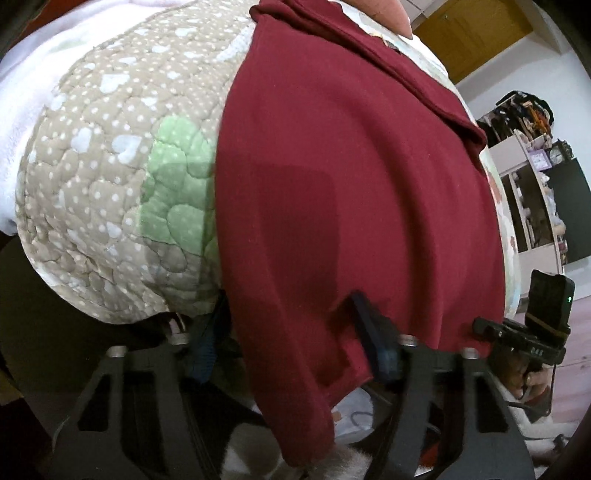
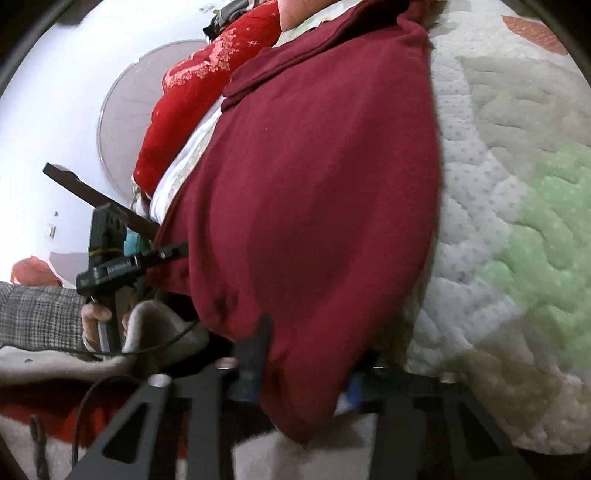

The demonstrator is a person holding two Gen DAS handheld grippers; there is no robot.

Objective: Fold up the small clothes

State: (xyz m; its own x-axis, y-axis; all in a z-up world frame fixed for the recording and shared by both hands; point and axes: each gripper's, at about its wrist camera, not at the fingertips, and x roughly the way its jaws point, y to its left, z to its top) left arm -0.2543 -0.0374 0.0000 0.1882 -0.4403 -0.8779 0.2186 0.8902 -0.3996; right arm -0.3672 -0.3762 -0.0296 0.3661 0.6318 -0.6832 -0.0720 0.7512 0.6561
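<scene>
A maroon garment [image 1: 351, 177] lies spread over a quilted bedspread [image 1: 110, 166], and its near hem hangs off the bed's edge toward me. In the left wrist view that hem drops between the fingers of my left gripper [image 1: 290, 343], which stand apart without pinching it. The right fingertip [image 1: 369, 328] rests against the cloth, while the left one [image 1: 207, 350] is half hidden beside the hem. In the right wrist view the same maroon garment [image 2: 314, 184] bunches between the fingers of my right gripper [image 2: 304, 373], which are closed on the hem. The far fingertip [image 2: 352, 391] only peeks out from behind the cloth.
The bedspread [image 2: 517, 221] is beige with white dots and a green patch. A bright red patterned cloth [image 2: 192, 92] lies beyond the garment. A shelf unit [image 1: 535, 192] and a wooden door [image 1: 472, 33] stand at the right. A hand [image 2: 96, 321] grips the other tool's handle.
</scene>
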